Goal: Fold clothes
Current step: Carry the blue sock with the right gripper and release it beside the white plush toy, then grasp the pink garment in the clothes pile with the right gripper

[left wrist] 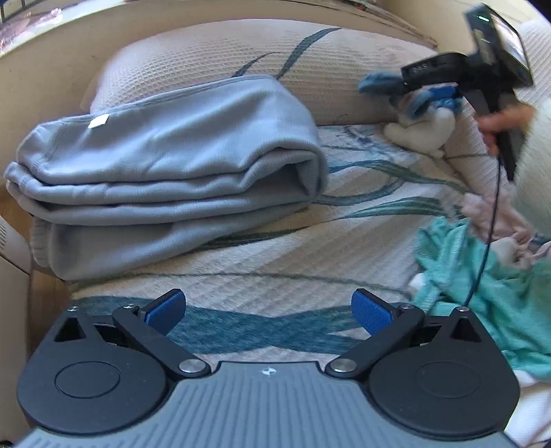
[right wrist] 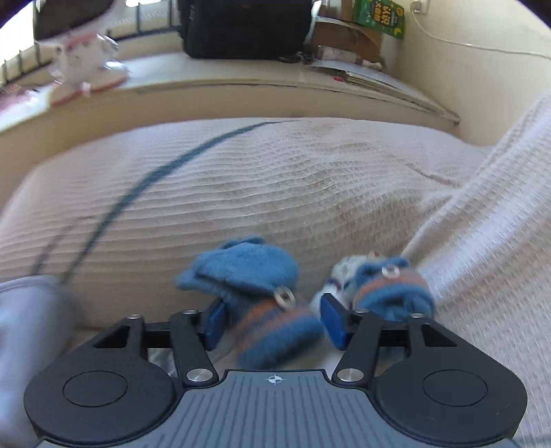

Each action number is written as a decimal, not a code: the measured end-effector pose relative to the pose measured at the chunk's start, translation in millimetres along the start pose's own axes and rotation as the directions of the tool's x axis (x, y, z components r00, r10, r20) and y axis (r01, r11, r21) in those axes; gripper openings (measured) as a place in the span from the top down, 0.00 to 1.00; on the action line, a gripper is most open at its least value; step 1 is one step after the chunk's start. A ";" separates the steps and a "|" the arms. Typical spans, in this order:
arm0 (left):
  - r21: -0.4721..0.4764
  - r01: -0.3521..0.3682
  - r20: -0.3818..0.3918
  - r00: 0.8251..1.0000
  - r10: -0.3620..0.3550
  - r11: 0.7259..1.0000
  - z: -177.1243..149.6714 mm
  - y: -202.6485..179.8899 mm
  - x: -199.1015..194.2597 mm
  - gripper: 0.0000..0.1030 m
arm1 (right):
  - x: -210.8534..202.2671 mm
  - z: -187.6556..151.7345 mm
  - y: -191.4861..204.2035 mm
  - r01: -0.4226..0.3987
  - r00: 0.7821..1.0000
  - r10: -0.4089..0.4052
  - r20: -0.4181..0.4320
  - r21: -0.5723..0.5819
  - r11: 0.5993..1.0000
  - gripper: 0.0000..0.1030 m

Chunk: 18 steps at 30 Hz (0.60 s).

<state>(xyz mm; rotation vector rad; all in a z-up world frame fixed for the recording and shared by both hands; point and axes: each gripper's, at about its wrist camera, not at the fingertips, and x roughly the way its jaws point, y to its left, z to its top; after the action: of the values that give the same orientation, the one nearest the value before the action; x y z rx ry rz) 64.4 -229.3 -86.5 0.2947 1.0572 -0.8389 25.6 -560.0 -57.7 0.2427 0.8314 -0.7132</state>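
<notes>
On the waffle-weave bedspread (left wrist: 275, 262), your left gripper (left wrist: 268, 312) hangs spread wide with nothing between its pads. Beyond it lies the folded grey garment (left wrist: 165, 165). Your right gripper (right wrist: 272, 320) stands parted around a blue knitted sock (right wrist: 261, 303), grip unclear.

Cream waffle bedspread (left wrist: 275, 268) w/ teal streaks, matching pillow (right wrist: 275, 179), beige ledge (right wrist: 206, 100) behind — black bag (right wrist: 244, 27), daylight.

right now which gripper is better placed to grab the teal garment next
Left. The left gripper hangs open and empty over the bedspread, with the teal garment lying just to its right. The right gripper is by the pillow with a blue sock between its fingers.
</notes>
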 end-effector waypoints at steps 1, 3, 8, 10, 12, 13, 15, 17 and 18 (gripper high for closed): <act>-0.003 0.007 0.005 1.000 -0.007 1.000 -0.6 -2.0 -2.5 0.00 | -12.5 -4.4 -2.7 -0.026 1.000 0.026 0.007 -0.008 1.000 0.40; 0.004 0.011 0.012 1.000 -0.011 1.000 -2.3 -7.3 -7.0 0.00 | -42.9 -18.5 -8.3 -0.071 0.997 0.071 0.012 -0.015 0.997 0.40; 0.029 0.048 0.030 0.998 -0.048 0.998 -10.3 -22.6 -20.4 0.00 | -130.3 -66.0 -48.8 -0.128 0.990 0.123 0.075 0.065 0.990 0.40; 0.037 0.078 0.037 0.996 -0.080 0.996 -14.0 -30.0 -25.2 0.00 | -168.7 -92.3 -71.7 -0.122 0.988 0.110 0.104 0.116 0.986 0.40; 0.052 0.116 0.035 0.992 -0.118 0.992 -18.0 -40.8 -28.3 0.00 | -201.7 -118.5 -95.5 -0.114 0.989 0.092 0.120 0.192 0.975 0.40; 0.064 0.130 0.031 0.991 -0.132 0.990 -20.0 -46.9 -29.4 0.00 | -217.4 -134.0 -105.1 -0.109 0.990 0.083 0.118 0.234 0.966 0.40; 0.094 0.148 0.021 0.988 -0.151 0.984 -24.8 -60.7 -31.0 0.00 | -246.0 -160.7 -117.1 -0.095 0.991 0.063 0.119 0.284 0.954 0.42; 0.126 0.162 0.015 0.986 -0.165 0.979 -30.2 -73.6 -32.7 0.00 | -271.9 -183.7 -123.7 -0.079 0.991 0.042 0.124 0.311 0.947 0.46; 0.137 0.168 0.012 0.985 -0.171 0.976 -33.0 -79.0 -33.5 0.00 | -281.0 -191.1 -125.1 -0.074 0.991 0.033 0.132 0.315 0.946 0.49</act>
<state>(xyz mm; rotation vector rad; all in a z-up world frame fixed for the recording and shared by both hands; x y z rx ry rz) -22.1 -246.7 -60.6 0.3114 1.0149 -1.0687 -299.5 -429.5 34.1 0.5056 0.5847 -0.8027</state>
